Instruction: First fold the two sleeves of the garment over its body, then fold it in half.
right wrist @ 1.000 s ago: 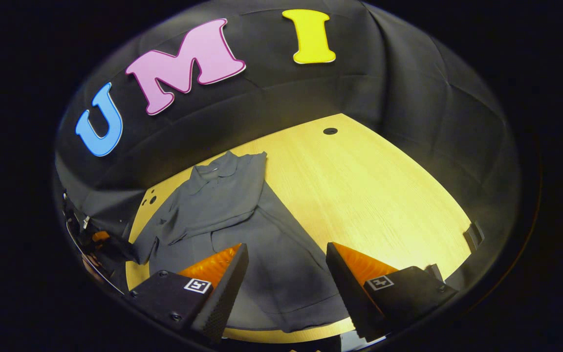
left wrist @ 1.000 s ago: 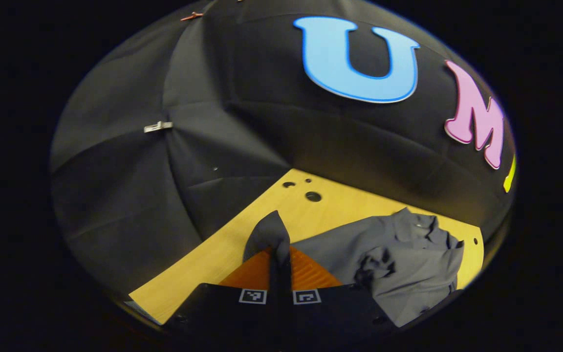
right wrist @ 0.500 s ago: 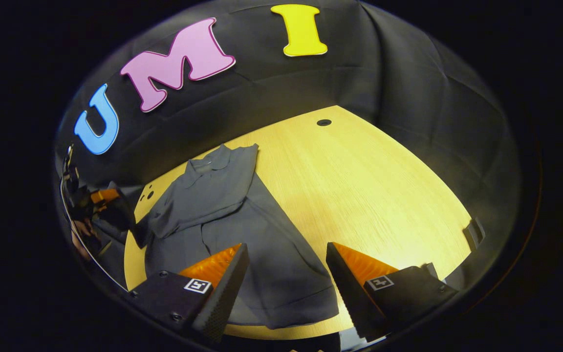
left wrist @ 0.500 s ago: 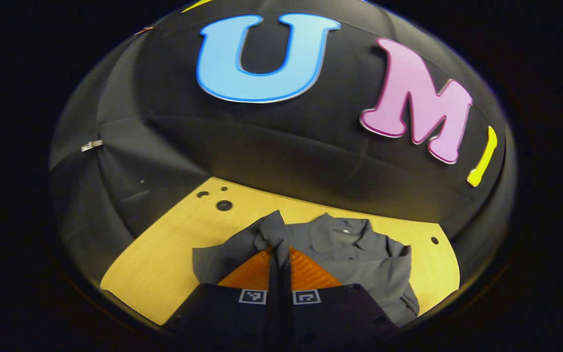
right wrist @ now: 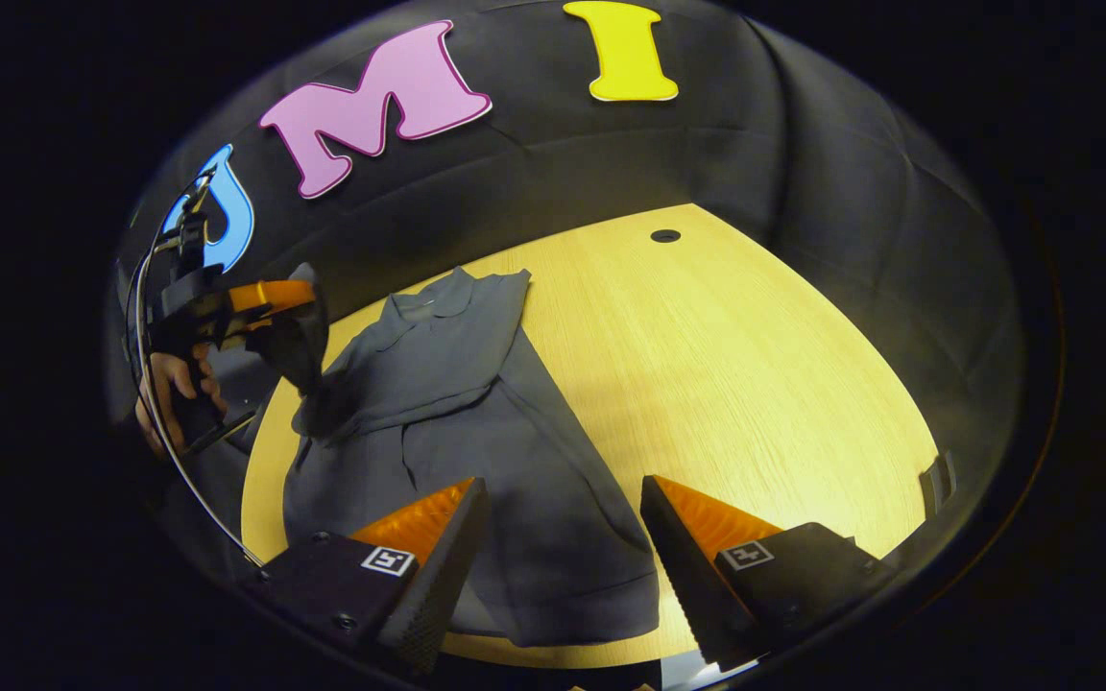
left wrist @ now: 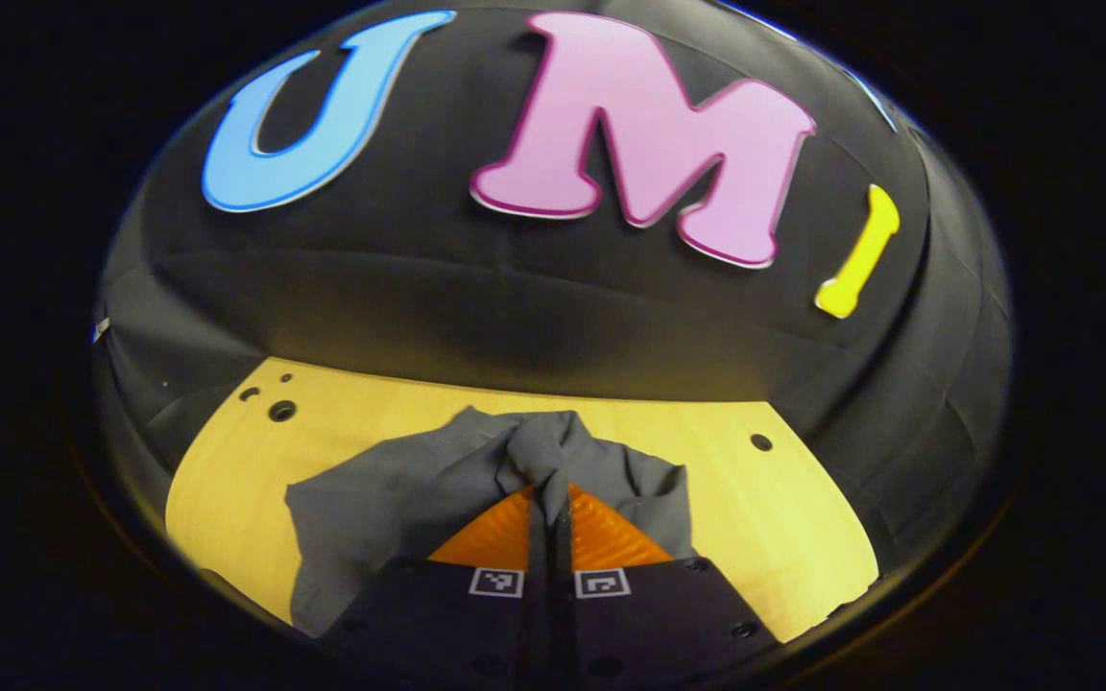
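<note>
Left gripper (left wrist: pixel 548 485) closed tight, fingers pressed together on a bunched fold of the grey garment (left wrist: pixel 390 489), most likely a sleeve end, pinched right at the tips and peaking just above them. Seen from the right gripper view, same left gripper (right wrist: pixel 299 312) held up above the table's left edge by a hand (right wrist: pixel 169 384), pointing inward over the garment (right wrist: pixel 476 422), dark cloth hanging from its tips down to the shirt's shoulder. Right gripper (right wrist: pixel 563 537) wide open, nothing between the fingers, hovering over the lower hem region, touching no cloth as far as can be told. Garment spread flat on the yellow wooden table (right wrist: pixel 726 365), collar toward the back wall, one sleeve already lying folded across the chest. Small square black-and-white markers on each gripper's finger bases; no readable writing.
</note>
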`<state>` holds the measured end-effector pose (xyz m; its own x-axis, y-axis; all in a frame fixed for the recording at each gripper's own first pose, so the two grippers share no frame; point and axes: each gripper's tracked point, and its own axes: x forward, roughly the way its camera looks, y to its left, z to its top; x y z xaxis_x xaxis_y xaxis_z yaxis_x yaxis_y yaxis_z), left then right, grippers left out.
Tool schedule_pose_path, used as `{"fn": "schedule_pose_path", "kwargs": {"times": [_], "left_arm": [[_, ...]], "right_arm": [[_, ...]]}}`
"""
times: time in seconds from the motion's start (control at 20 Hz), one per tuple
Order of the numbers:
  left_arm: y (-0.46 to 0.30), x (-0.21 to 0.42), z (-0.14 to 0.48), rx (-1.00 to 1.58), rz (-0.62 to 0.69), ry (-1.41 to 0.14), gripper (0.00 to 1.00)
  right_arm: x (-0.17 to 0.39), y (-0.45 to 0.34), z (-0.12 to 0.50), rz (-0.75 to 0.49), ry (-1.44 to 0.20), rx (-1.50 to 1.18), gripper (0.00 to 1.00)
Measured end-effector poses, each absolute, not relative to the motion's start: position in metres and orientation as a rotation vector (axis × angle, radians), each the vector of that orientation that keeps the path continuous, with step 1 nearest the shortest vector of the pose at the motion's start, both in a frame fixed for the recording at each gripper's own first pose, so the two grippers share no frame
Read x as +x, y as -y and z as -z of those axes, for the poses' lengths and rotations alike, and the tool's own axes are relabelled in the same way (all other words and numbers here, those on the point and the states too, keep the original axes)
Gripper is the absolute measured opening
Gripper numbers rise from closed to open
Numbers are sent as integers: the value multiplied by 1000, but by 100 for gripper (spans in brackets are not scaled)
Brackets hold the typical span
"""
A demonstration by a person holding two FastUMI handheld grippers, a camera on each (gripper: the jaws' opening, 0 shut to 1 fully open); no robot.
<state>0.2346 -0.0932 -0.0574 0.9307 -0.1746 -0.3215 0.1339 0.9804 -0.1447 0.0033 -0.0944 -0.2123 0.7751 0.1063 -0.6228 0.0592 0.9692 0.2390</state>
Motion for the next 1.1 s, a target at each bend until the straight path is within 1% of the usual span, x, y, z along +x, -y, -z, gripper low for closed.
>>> {"fn": "schedule_pose_path", "kwargs": {"times": [0.25, 0.45, 0.5, 0.55, 0.65, 0.7, 0.8, 0.85, 0.9, 0.95, 1.05, 1.1], "left_arm": [[157, 244, 86, -102, 246, -416, 5], [194, 248, 115, -100, 283, -490, 5], [202, 249, 122, -94, 289, -504, 2], [206, 251, 130, -83, 292, -522, 5], [212, 252, 146, -55, 292, -554, 7], [212, 253, 149, -41, 289, -560, 10], [211, 253, 154, -26, 279, -558, 13], [209, 250, 155, -29, 280, -557, 7], [208, 248, 154, -40, 288, -554, 19], [206, 245, 152, -50, 291, -546, 28], [197, 239, 146, -57, 284, -526, 62], [189, 235, 144, -52, 277, -517, 67]], "right_arm": [[1, 116, 219, 9, -706, 285, 99], [-6, 134, 225, 38, -720, 290, 99], [-9, 136, 226, 43, -727, 294, 99], [-12, 139, 229, 48, -734, 297, 99], [-14, 144, 233, 56, -744, 303, 99], [-16, 146, 233, 59, -747, 307, 99], [-17, 147, 235, 61, -753, 311, 99], [-18, 147, 235, 60, -756, 312, 99], [-18, 147, 235, 59, -758, 313, 99], [-19, 146, 236, 57, -759, 313, 99], [-19, 144, 236, 52, -762, 311, 99], [-20, 141, 235, 48, -766, 315, 99]]}}
